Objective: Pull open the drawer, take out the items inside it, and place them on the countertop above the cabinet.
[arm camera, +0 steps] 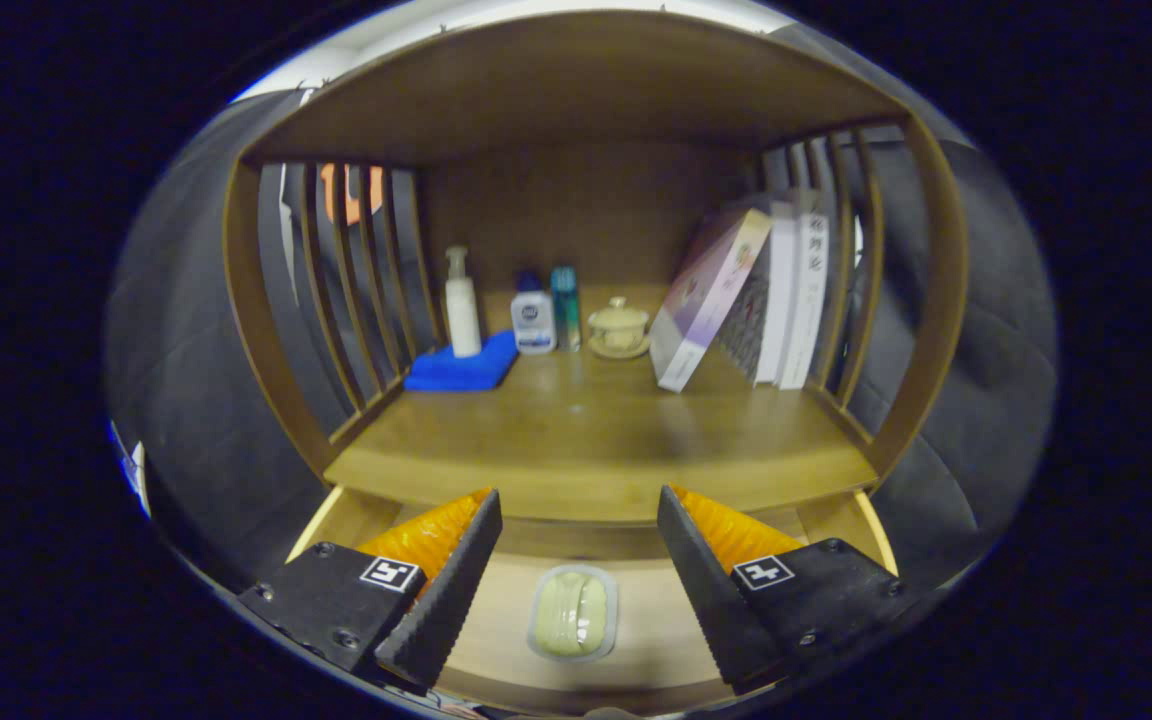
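A: Drawer (841, 520) status?

B: It stands pulled out below the desk (596, 440). On its floor lies one pale green item in a clear oval wrapper (573, 612), at 6 o'clock from the desk's front edge, right between the fingers and touching neither.

A: And the tool (576, 520)?

B: Spread wide, pinching nothing. Each finger carries a small square black-and-white marker; no words on them.

A: What sits on the desk?

B: At 11 o'clock, a white pump bottle (462, 305) stands on a folded blue cloth (464, 368). Just beside it, a small white bottle with a blue cap (533, 322) bears a round blue mark too small to read, then a slim teal bottle (565, 306). At 12 o'clock, a lidded cream cup on a saucer (619, 327).

A: Any writing?

B: At 1 o'clock, books (786, 300) lean against the slatted side. One white spine carries dark vertical characters, too blurred to make out. The front book (708, 298), with a purple-and-white cover, tilts leftward.
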A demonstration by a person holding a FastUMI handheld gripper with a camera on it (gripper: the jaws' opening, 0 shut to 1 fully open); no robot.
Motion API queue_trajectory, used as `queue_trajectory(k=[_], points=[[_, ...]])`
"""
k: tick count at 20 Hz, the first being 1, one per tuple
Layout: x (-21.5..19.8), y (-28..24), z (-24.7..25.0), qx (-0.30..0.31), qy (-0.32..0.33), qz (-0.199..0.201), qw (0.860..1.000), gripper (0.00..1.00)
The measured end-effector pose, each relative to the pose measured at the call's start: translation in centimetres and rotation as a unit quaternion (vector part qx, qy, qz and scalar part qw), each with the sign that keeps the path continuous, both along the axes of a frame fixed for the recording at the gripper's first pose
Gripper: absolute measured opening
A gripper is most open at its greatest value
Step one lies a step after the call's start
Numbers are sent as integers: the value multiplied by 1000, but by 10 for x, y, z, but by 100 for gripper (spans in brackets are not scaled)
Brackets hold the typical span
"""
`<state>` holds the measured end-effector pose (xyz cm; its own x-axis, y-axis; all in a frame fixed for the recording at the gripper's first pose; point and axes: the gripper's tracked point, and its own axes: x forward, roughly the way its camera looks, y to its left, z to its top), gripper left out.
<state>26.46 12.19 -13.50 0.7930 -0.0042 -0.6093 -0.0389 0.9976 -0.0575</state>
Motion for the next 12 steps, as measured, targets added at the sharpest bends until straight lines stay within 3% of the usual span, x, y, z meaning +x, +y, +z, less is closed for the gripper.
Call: queue_trajectory(k=[7, 12], points=[[-5, 3, -65, -35, 133, -5, 990, 98], [-17, 6, -109, -29, 221, -16, 975, 90]])
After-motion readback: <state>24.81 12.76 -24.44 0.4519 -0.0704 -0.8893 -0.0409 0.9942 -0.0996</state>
